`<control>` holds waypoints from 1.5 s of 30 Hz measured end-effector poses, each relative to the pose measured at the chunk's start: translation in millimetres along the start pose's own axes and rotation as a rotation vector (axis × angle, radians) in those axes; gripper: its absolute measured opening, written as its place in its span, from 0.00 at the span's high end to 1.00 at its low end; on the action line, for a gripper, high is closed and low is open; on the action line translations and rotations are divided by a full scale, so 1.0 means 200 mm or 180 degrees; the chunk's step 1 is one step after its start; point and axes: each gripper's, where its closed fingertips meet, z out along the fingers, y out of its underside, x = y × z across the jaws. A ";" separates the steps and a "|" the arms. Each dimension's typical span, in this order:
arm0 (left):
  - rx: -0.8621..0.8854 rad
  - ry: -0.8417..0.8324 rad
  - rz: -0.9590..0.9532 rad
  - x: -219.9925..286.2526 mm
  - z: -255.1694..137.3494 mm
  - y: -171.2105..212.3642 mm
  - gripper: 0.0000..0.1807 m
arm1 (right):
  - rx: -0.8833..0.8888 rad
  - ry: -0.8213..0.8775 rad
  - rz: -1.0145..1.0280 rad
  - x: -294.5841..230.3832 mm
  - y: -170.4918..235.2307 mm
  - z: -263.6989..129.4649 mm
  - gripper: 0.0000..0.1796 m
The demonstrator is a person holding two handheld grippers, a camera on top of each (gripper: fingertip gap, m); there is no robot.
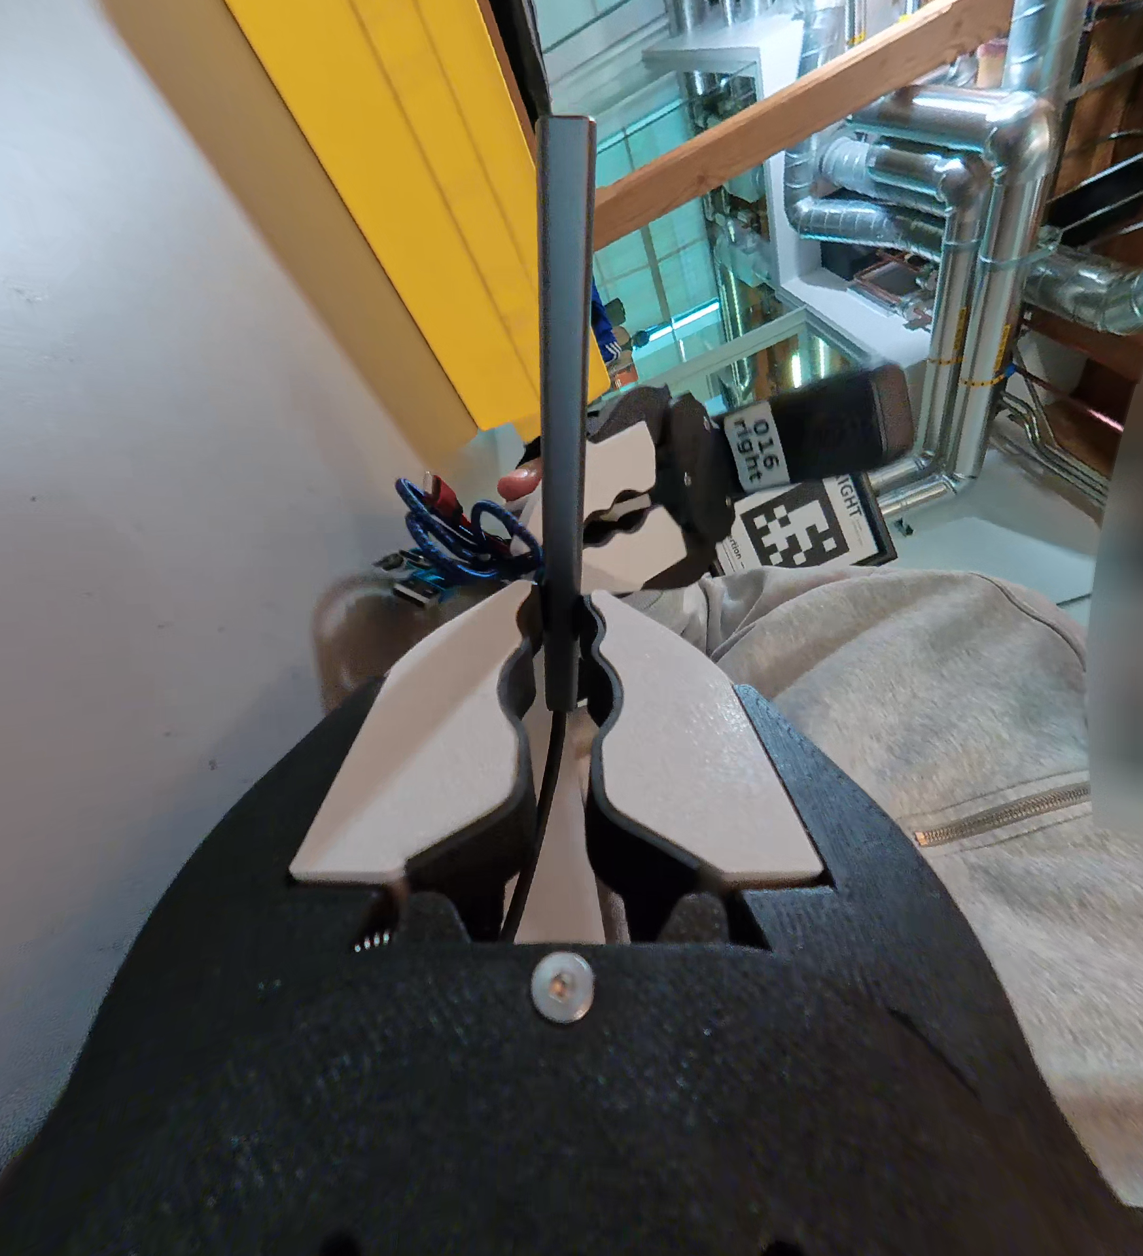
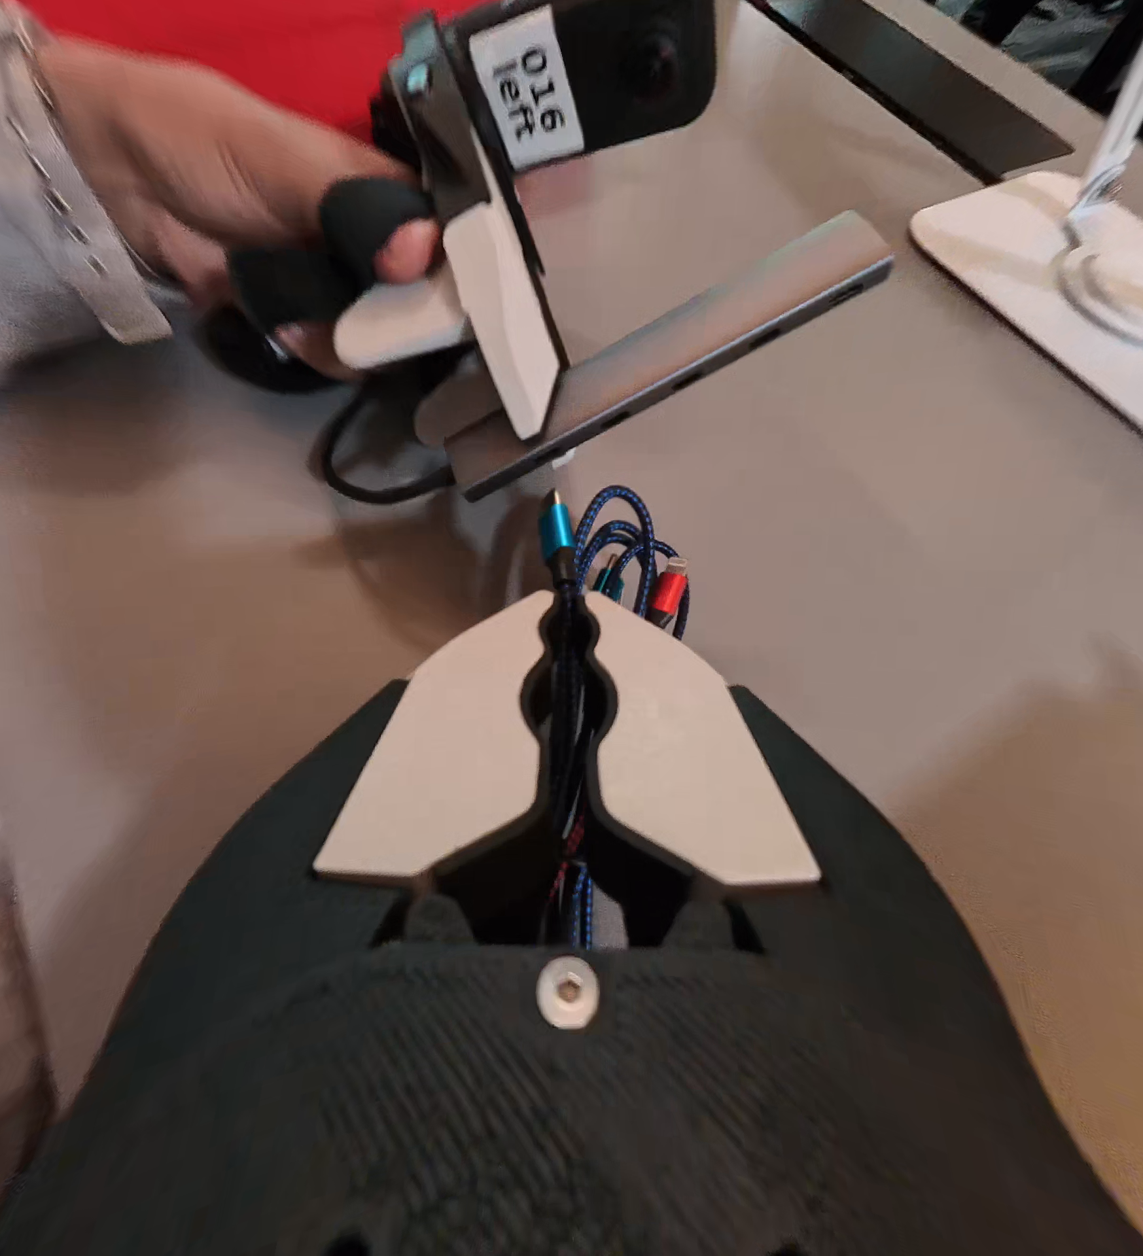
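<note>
My left gripper (image 1: 560, 598) is shut on the near end of a slim dark grey hub (image 1: 561, 340), which sticks out straight ahead; its thin black lead (image 1: 541, 815) runs back between the fingers. My right gripper (image 2: 567, 598) is shut on a blue braided multi-plug cable (image 2: 612, 537). The cable's blue plug (image 2: 555, 533) points at the near end of the hub (image 2: 691, 360), a short gap away. A red plug (image 2: 667, 588) hangs beside it. The left gripper (image 2: 487, 425) shows in the right wrist view, the right gripper (image 1: 612, 516) in the left wrist view.
A beige table (image 2: 895, 612) lies below. A white monitor foot (image 2: 1031, 306) and a dark screen edge (image 2: 929, 88) stand at the far right. A person's hand (image 2: 215, 177) holds the left gripper. A grey sweatshirt (image 1: 895, 713) and a yellow panel (image 1: 419, 170) show in the left wrist view. The left gripper's tips are roughly 4 cm from the right gripper's. From either gripper's tips it is about 25 cm to the yellow panel (image 1: 419, 170).
</note>
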 end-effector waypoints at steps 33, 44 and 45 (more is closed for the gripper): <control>-0.0530 -0.0028 0.0518 0.03 0.09 0.13 0.94 | 0.0052 -0.1175 0.1119 -0.14 0.03 -0.07 0.98; -0.0499 -0.0077 0.0465 0.02 0.09 0.12 0.94 | 0.0089 -0.0935 0.0921 -0.12 0.04 -0.04 0.94; -0.0494 -0.0084 0.0455 0.02 0.09 0.11 0.94 | 0.0120 -0.0906 0.0881 -0.12 0.03 -0.05 0.93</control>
